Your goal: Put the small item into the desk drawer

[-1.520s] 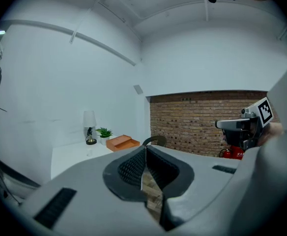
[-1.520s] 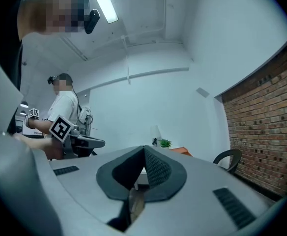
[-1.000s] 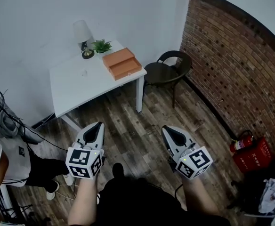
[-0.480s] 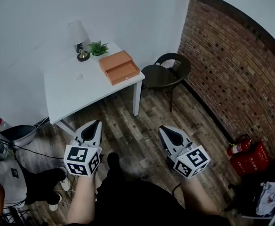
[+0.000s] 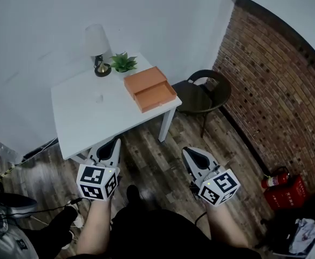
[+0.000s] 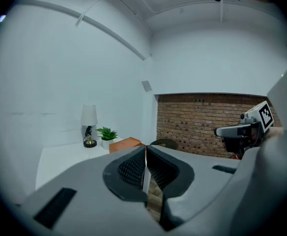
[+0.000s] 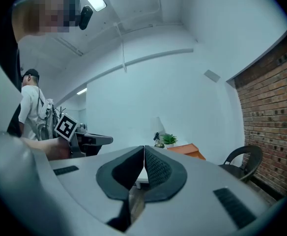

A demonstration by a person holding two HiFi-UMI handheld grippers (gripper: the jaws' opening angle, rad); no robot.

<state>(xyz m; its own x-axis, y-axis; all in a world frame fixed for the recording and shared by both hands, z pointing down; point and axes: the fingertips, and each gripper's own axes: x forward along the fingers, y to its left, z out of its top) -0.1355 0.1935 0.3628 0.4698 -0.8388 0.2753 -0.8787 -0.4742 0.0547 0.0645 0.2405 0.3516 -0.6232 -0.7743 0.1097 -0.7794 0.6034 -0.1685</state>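
An orange desk drawer box [image 5: 149,89] sits on the white table [image 5: 87,123] near its right edge, and its lower drawer looks pulled out. A small pale item [image 5: 99,97] lies on the tabletop left of the box. My left gripper [image 5: 116,141] is shut and empty, held over the floor just short of the table's front edge. The right gripper [image 5: 185,151] is beside it, also shut with nothing in it. The left gripper view shows meeting pads [image 6: 146,154] and the orange box [image 6: 126,142] far ahead. Touching pads [image 7: 144,154] also appear in the right gripper view.
A lamp [image 5: 97,45] and a potted plant [image 5: 124,62] stand at the table's back. A dark round chair [image 5: 206,93] stands right of the table by the brick wall [image 5: 276,90]. A fire extinguisher [image 5: 276,177] lies at the right. A person [image 7: 33,112] stands to the left.
Both grippers have moved forward over the wood floor toward the table, which now looks nearer. The person and gear at the left have slid mostly out of the head view.
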